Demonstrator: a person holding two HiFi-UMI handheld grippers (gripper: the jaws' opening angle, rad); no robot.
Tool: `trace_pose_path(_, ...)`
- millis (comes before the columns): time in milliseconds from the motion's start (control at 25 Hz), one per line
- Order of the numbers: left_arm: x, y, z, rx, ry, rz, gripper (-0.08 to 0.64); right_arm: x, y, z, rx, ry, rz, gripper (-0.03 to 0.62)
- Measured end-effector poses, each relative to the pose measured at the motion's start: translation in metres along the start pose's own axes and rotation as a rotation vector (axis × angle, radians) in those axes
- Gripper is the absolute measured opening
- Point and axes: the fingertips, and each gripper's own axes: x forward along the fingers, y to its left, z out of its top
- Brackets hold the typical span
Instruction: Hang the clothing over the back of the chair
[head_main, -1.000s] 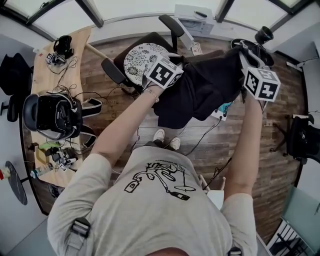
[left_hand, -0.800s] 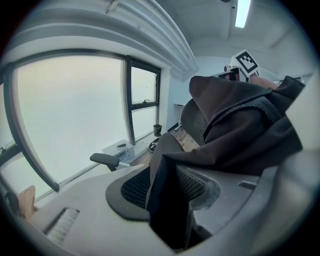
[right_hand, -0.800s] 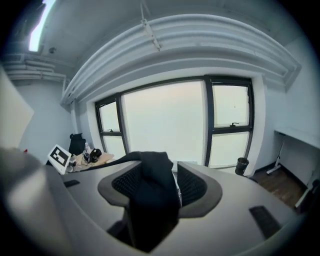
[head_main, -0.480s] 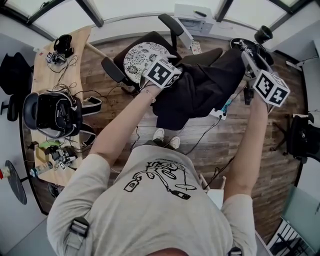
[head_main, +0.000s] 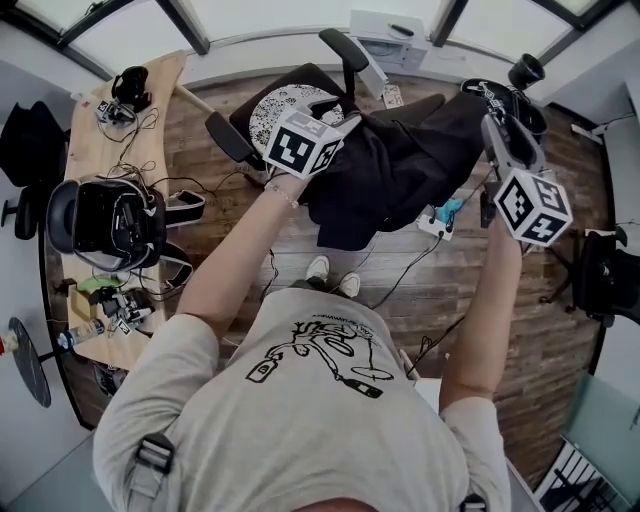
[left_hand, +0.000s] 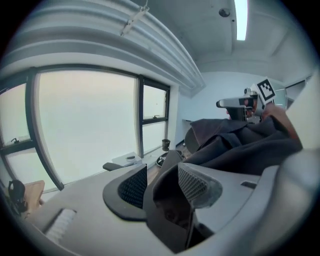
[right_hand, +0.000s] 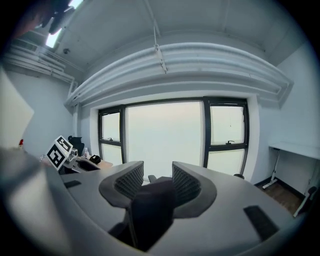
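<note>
Head view. The chair (head_main: 300, 75) stands at 12 o'clock on the wood floor (head_main: 500, 300), with a patterned cushion (head_main: 275, 115) on its seat. The dark clothing (head_main: 400, 170) lies draped over the chair's back. It spreads from 1 o'clock toward the frame's centre and its lower hem hangs free. The left gripper (head_main: 335, 110) is at 11 o'clock, at the clothing's left edge. The right gripper (head_main: 492, 122) is at 2 o'clock, just beside the clothing's right corner. A desk (head_main: 90, 150) loaded with cables and gear runs from 8 to 10 o'clock. A small white and teal box (head_main: 440, 218) sits on the floor below the hem.

Left gripper view. The jaws stand wide apart and are closing. A dark fold sits low in the gap between them. Whether it is cloth or part of the gripper cannot be told. The ribbed pads (left_hand: 134, 185) do not clamp it. The clothing rises in folds at 3 o'clock, and the right gripper is beyond it at 2 o'clock. A large window (left_hand: 85, 125) fills 9 to 11 o'clock.

Right gripper view. The jaws are apart and closing. A dark rounded shape sits between them at 6 o'clock and is not pinched. Its nature cannot be told. The left gripper's marker cube shows at 9 o'clock, and the window is straight ahead.
</note>
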Motion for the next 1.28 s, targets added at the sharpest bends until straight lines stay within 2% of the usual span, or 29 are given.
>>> trace_pose_path(280,-0.066,-0.008,0.049,-0.076,-0.221,0.009,0.127,-0.04,0.047,0.025,-0.042,-0.086,0.023,0.122)
trace_pose_path(480,-0.118,-0.038,0.078,-0.062,-0.37,0.001,0.092,-0.072,0.081,0.043,-0.082,-0.153,0.039,0.094)
trace_pose_path(640,-0.153,-0.063,0.092,-0.062,-0.453,-0.037,0.06,-0.098,0.11,0.059,-0.12,-0.196,0.035,0.074)
trace_pose_path(880,-0.189,-0.093,0.091,-0.078,-0.506,-0.082,0.046,-0.132,0.144,0.062,-0.125,-0.236,0.04,0.049)
trace_pose_path(1280,-0.215,-0.141,0.062,-0.047,-0.498,-0.106,0.046,-0.171,0.175,0.044,-0.128,-0.235,0.031,0.036)
